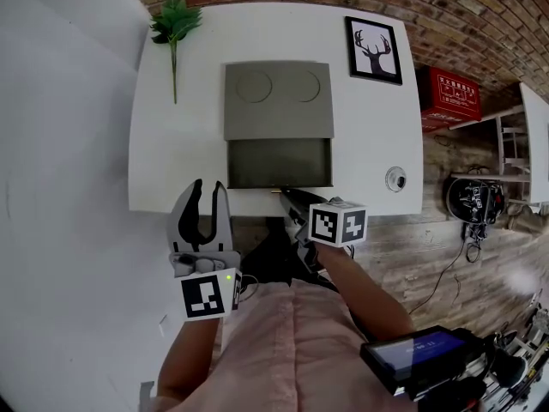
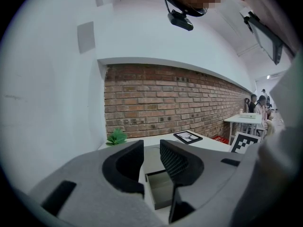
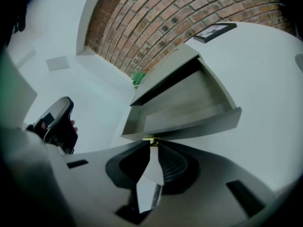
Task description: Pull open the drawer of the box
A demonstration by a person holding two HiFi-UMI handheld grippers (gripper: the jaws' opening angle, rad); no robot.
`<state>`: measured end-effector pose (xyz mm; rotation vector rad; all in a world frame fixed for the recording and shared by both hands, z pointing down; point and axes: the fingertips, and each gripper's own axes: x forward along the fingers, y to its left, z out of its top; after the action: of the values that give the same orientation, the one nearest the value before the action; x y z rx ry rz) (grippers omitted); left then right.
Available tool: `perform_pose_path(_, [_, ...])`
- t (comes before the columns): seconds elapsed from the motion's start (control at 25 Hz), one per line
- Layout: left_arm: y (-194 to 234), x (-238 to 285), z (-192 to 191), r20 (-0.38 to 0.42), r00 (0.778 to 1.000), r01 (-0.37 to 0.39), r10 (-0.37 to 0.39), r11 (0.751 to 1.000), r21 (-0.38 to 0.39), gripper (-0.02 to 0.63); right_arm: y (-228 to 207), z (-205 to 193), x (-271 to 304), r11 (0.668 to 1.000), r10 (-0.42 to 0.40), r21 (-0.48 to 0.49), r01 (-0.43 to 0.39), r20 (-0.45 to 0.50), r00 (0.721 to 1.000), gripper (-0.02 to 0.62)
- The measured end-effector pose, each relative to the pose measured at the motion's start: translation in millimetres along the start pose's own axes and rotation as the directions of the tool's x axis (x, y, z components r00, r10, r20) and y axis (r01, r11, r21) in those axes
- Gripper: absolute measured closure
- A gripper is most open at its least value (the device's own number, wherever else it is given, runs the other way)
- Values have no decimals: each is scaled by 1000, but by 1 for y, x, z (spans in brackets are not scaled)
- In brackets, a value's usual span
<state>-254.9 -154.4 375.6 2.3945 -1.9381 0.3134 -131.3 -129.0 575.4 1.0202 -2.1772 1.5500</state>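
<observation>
A grey box [image 1: 279, 101] with two round marks on its top stands on the white table [image 1: 171, 153]. Its drawer [image 1: 279, 163] is slid out toward the table's front edge, and its inside shows bare [image 3: 189, 100]. My right gripper [image 1: 281, 192] reaches to the drawer front, and its jaws are shut on the small brass handle [image 3: 150, 140] there. My left gripper [image 1: 208, 189] hovers left of the drawer, by the table's front edge. It is open with nothing between its fingers [image 2: 151, 148]; the drawer [image 2: 161, 188] shows behind them.
A green plant sprig [image 1: 175, 24] lies at the table's far left and a framed deer picture [image 1: 374, 50] at its far right. A small round object [image 1: 395, 178] sits near the front right corner. A white wall runs along the left and a brick wall behind.
</observation>
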Motion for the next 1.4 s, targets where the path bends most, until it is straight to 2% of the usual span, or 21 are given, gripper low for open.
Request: perform_pose_path(1.4, [-30,-31,13,7,1000,-14,13,999,36,495,0,-27,-21,999,37,13,-37,-10,999,540])
